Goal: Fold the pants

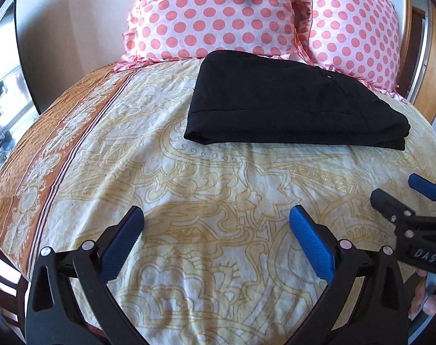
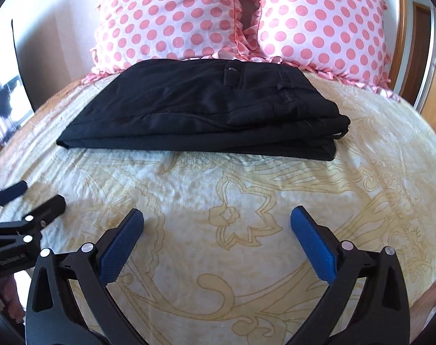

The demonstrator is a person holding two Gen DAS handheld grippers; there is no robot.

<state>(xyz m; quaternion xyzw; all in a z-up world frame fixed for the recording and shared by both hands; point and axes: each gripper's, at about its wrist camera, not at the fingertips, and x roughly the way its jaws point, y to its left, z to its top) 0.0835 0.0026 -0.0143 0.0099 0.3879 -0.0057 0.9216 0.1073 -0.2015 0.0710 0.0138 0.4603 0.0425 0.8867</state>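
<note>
Two hand-held grippers, both released and grasping nothing: left hand-held gripper (image 1: 216, 215) with blue pads (image 1: 311, 241) spread wide over the bedsheet (image 1: 189, 189), right hand-held gripper (image 2: 217, 215) spread just as wide. Each seen also from the other's camera, cut off at the frame edge, only its fingers and part of the black frame showing, close beside its neighbour. Lettering on those frames too small or blurred to read. Fingertips of a hand (image 1: 422, 293) glimpsed behind the right tool, mostly hidden by it.

Straight ahead of both, well apart from the pads, one pair of black pants (image 2: 200, 106), folded into a flat stack of layers on the bed; nearer edge showing stacked folds, belt loops and a small fastener on top at the right end. Fabric so dark that seams and creases hardly read. Far edge just beside, perhaps touching, the pillow frills; cannot tell which.

Beyond the pants, two pink polka-dot pillows (image 2: 166, 20), side by side and upright, tops cut off by the frame. Left of the bed, a blurred dark shape, not made out.
</note>
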